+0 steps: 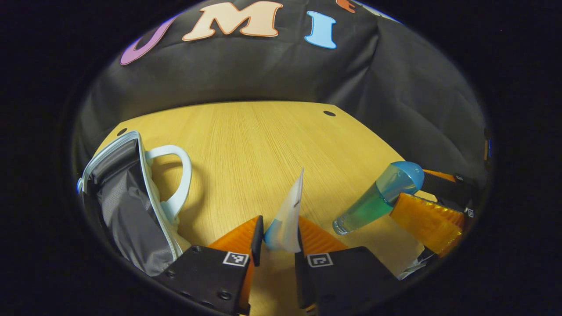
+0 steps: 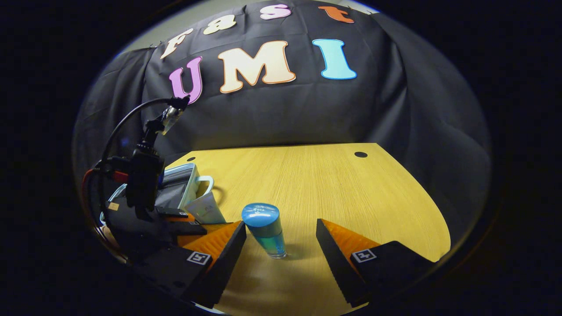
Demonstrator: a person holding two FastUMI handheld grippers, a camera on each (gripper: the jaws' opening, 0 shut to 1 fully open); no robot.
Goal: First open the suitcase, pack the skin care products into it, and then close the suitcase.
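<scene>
My left gripper (image 1: 279, 224) is shut on a flat white tube with a blue end (image 1: 287, 210), held upright above the wooden table (image 1: 272, 140). To its left lies the open pale-blue suitcase (image 1: 127, 202) with a grey lining and a curved handle (image 1: 180, 175). A clear bottle with green liquid and a blue cap (image 2: 265, 230) stands on the table between the fingers of my open right gripper (image 2: 281, 224), closer to the left finger. The left gripper view has this bottle (image 1: 377, 199) at the right, with the right gripper (image 1: 408, 193) around it.
The right gripper view takes in the left gripper (image 2: 193, 221) with its camera and cables at the left, in front of the suitcase (image 2: 180, 184). The wooden table (image 2: 342, 188) has two small dark holes near its far corners. The black cloth wall stands close behind.
</scene>
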